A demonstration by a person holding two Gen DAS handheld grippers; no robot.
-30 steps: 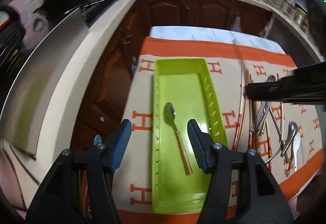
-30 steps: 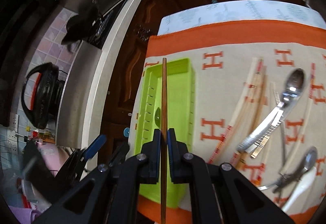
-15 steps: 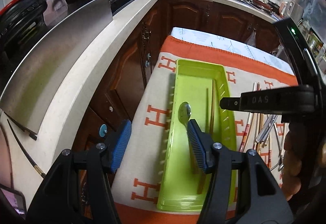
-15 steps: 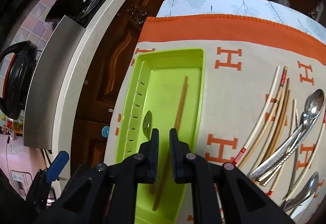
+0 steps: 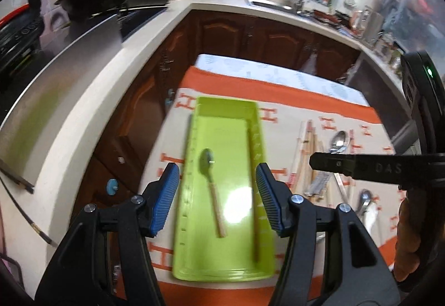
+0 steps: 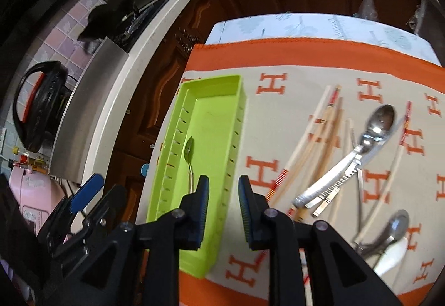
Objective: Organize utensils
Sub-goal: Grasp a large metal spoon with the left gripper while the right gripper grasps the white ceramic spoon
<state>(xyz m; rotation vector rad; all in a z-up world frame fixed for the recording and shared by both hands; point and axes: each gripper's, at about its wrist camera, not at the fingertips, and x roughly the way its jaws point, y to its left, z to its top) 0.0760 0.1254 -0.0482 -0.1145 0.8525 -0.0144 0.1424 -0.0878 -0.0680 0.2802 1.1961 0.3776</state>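
Observation:
A lime green tray (image 5: pixel 230 139) lies on the H-patterned cloth. Inside it are a wooden-handled spoon (image 5: pixel 210 189) and a brown chopstick (image 5: pixel 256 239) along its right wall. My left gripper (image 5: pixel 217 183) hovers open above the tray's near half, with nothing between its blue pads. My right gripper (image 6: pixel 224 194) is open and empty over the tray's (image 6: pixel 214 117) near right edge. To the right of the tray lie loose chopsticks (image 6: pixel 319 139), a metal spoon (image 6: pixel 379 119) and a white spoon (image 6: pixel 390 256).
The cloth-covered table (image 6: pixel 319 53) stands beside a white counter (image 5: pixel 91 100) with dark wood cabinets (image 5: pixel 250 36) below. A black rice cooker (image 6: pixel 39 106) sits on that counter to the left. A person's hand (image 5: pixel 411 233) holds the right gripper's grip.
My right gripper has let go of the brown chopstick, which now lies in the tray, and has opened and drawn back to the right. The left gripper stays open and has lifted away.

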